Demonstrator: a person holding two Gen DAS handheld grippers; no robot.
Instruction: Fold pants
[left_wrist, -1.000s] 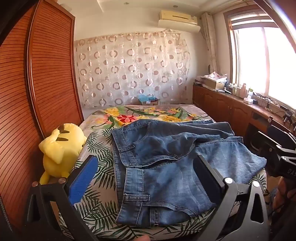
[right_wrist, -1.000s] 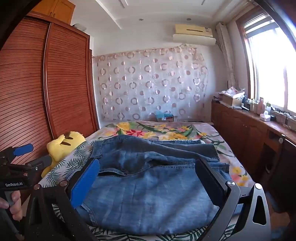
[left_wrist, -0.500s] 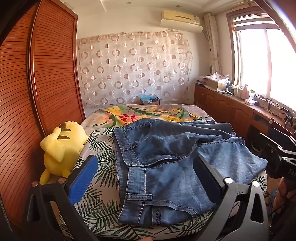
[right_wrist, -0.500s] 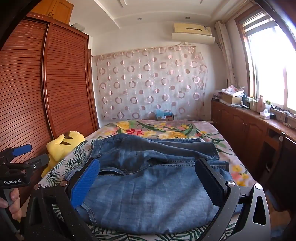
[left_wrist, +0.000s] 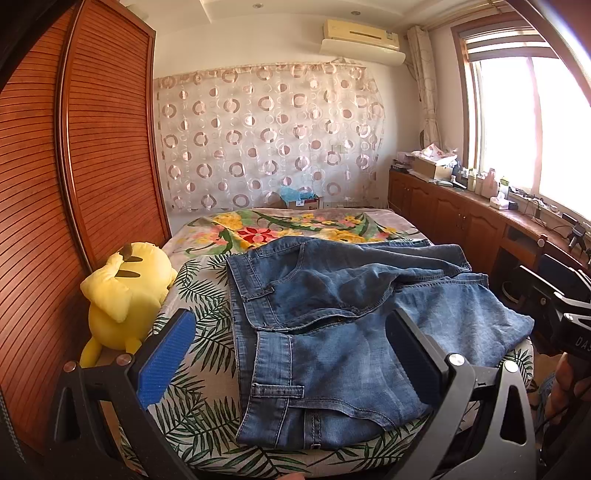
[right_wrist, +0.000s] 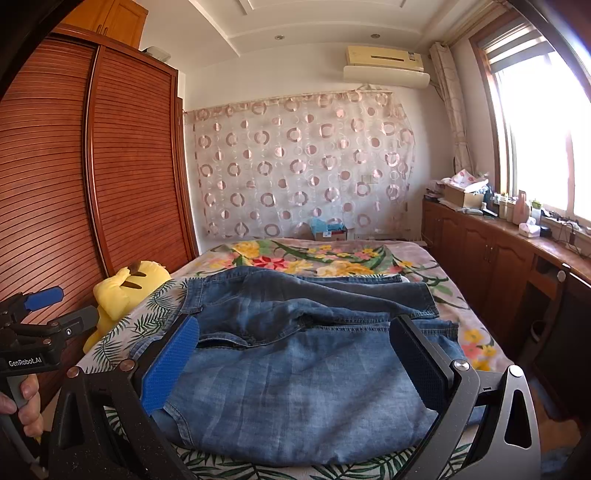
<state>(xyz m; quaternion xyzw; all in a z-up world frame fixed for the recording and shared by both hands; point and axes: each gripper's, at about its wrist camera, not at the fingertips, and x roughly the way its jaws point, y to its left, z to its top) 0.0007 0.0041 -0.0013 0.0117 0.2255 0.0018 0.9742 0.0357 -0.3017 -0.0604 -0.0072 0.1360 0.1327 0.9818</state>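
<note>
Blue denim pants (left_wrist: 343, 325) lie rumpled across the near end of the bed (left_wrist: 199, 424), waistband at the left, legs running right and bunched over each other. My left gripper (left_wrist: 291, 354) hovers open above the waistband area, nothing between its fingers. In the right wrist view the pants (right_wrist: 295, 373) fill the foreground, and my right gripper (right_wrist: 295, 362) is open over the leg cloth, holding nothing. The left gripper (right_wrist: 40, 314) also shows at the far left there, held by a hand. The right gripper's body (left_wrist: 561, 314) shows at the right edge of the left wrist view.
A yellow plush toy (left_wrist: 125, 295) sits at the bed's left edge against the slatted wooden wardrobe (left_wrist: 74, 184). Wooden cabinets (left_wrist: 461, 218) with clutter run under the window on the right. A cardboard box (left_wrist: 299, 201) stands beyond the bed by the curtain.
Both cameras have drifted slightly, the views tilting up and shifting a little right. The pants lie as before and both grippers stay open.
</note>
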